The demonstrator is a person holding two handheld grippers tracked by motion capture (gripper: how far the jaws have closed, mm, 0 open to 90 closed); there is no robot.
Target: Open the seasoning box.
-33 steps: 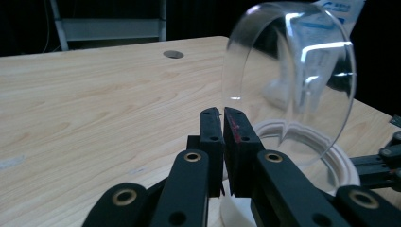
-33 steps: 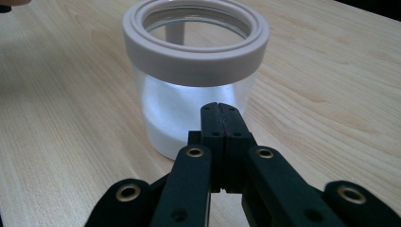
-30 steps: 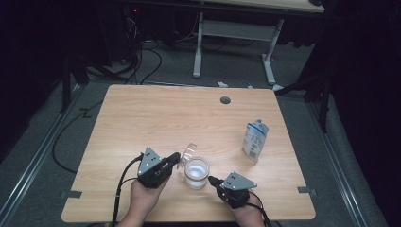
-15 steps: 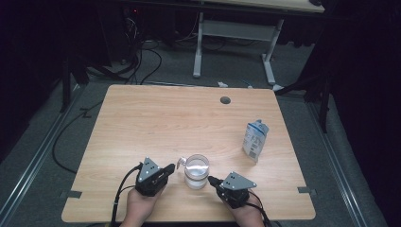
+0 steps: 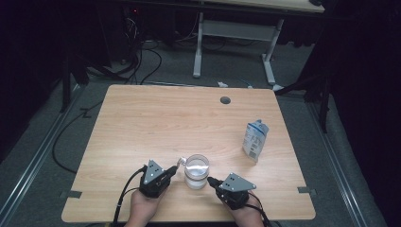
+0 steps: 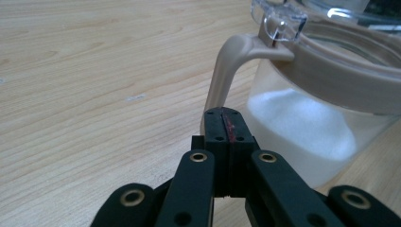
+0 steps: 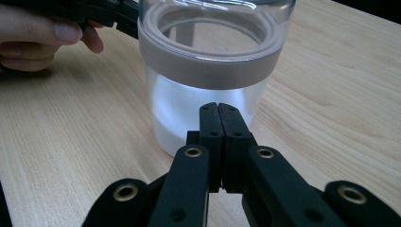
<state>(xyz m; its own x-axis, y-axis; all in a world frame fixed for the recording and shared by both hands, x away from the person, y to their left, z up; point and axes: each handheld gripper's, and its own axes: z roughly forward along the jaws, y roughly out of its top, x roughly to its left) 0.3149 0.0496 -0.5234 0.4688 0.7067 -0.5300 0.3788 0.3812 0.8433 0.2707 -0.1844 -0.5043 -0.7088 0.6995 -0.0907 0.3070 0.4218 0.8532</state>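
Observation:
A clear jar [image 5: 196, 171] with a beige band, a beige handle [image 6: 222, 80] and white powder inside stands near the table's front edge. Its clear lid lies flat on top. My left gripper [image 5: 176, 169] is just left of the jar, low over the table; its jaws have just closed the last bit and are shut with nothing between them, tips [image 6: 228, 113] right in front of the handle. My right gripper [image 5: 209, 180] is shut and empty at the jar's right side, its tips [image 7: 218, 106] close against the jar's wall [image 7: 208, 71].
A small blue and white carton [image 5: 254, 140] stands upright at the table's right side. A round cable hole [image 5: 225, 100] is at the far edge of the wooden table [image 5: 165, 123]. The hand on the left gripper [image 7: 42, 40] shows beyond the jar.
The jar's lid, tilted up a second ago, now lies flat on the jar. My left gripper has sunk toward the table beside the jar. The right gripper has kept still.

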